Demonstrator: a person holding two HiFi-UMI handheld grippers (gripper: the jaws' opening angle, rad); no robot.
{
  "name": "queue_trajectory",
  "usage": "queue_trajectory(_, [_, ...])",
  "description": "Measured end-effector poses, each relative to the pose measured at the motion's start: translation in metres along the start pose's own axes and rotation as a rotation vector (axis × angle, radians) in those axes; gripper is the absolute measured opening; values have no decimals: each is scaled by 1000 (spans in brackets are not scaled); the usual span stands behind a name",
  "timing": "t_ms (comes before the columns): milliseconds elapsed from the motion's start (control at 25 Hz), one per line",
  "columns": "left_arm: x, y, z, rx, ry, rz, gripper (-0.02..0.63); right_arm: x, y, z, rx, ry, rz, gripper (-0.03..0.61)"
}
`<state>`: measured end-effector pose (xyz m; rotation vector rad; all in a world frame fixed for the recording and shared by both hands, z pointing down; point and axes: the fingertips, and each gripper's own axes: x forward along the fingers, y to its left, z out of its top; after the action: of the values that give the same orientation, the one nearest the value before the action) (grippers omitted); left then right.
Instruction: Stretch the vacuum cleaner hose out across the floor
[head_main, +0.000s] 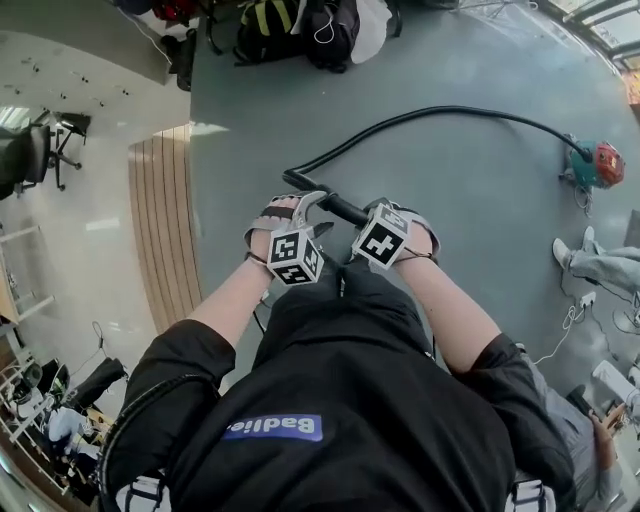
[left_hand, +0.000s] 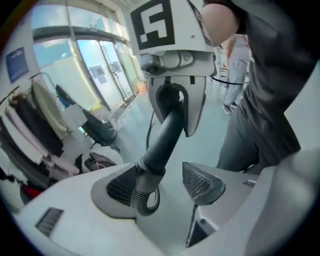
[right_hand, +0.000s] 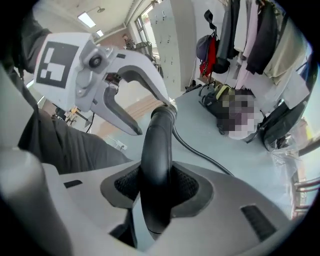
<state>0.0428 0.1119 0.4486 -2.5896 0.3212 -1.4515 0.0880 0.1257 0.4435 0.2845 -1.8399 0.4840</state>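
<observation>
- The vacuum cleaner body (head_main: 598, 165), red and teal, stands on the grey floor (head_main: 470, 240). All positions below are given relative to this body.
- The hose (head_main: 440, 110) leaves the body and runs along the floor in a long arc away from it. At its far end it bends back sharply on itself and rises off the floor into a smooth, dark rigid section.
- The person stands well apart from the body, at the far end of the hose.
- Both forearms extend forward out of black sleeves and converge on the rigid section. The left forearm (head_main: 235, 300) is on the side away from the body. The right forearm (head_main: 450, 310) is on the side toward it.
- The two marker cubes sit just beside each other, and the two grippers face one another along the rigid section.
- The left gripper (left_hand: 162, 186) has its jaws released. The ribbed hose and its collar pass between the pads and lie against the left pad. The right pad stands clear of them.
- The right gripper (right_hand: 156, 187) is clenched on the smooth rigid section, with both pads pressing its sides.
- Following the hose outward from the body, the left gripper comes first, just past the sharp bend. The right gripper comes after it, at the end of the hose.
- Bags (head_main: 300, 25) lie on the floor well apart from the body, beyond the top of the hose arc.
- A wooden strip (head_main: 165, 230) runs along the edge of the grey floor on the side farthest from the body.
</observation>
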Motion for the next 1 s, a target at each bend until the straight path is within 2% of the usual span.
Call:
queue_trajectory(40, [-1, 1, -7, -26, 23, 29, 286, 5, 3, 7, 1, -6, 19, 153])
queue_trajectory(80, [0, 2, -14, -12, 56, 59, 288, 10, 6, 14, -3, -12, 38, 153])
queue_trajectory(160, [3, 6, -24, 70, 114, 101, 303, 22, 10, 24, -17, -12, 75, 153])
queue_trajectory(400, [15, -3, -59, 261, 267, 85, 305, 46, 36, 57, -47, -36, 232, 153])
queue_trajectory(440, [17, -5, -62, 281, 272, 79, 281, 47, 40, 61, -51, -39, 251, 153])
queue_trajectory(480, [17, -6, -66, 290, 268, 72, 203, 50, 42, 65, -50, -41, 265, 153])
queue_trajectory(520, [18, -6, -71, 286, 259, 67, 175, 54, 43, 68, -43, -47, 279, 153])
queue_trajectory(680, [8, -7, -96, 255, 229, 59, 173, 55, 59, 82, -50, -102, 408, 155])
queue_trajectory(840, [-14, -2, -140, 237, 191, 50, 173, 43, 67, 103, -84, -156, 513, 181])
queue_trajectory(1000, [-43, 25, -185, 300, 144, 73, 173, 26, 63, 143, -133, -213, 567, 184])
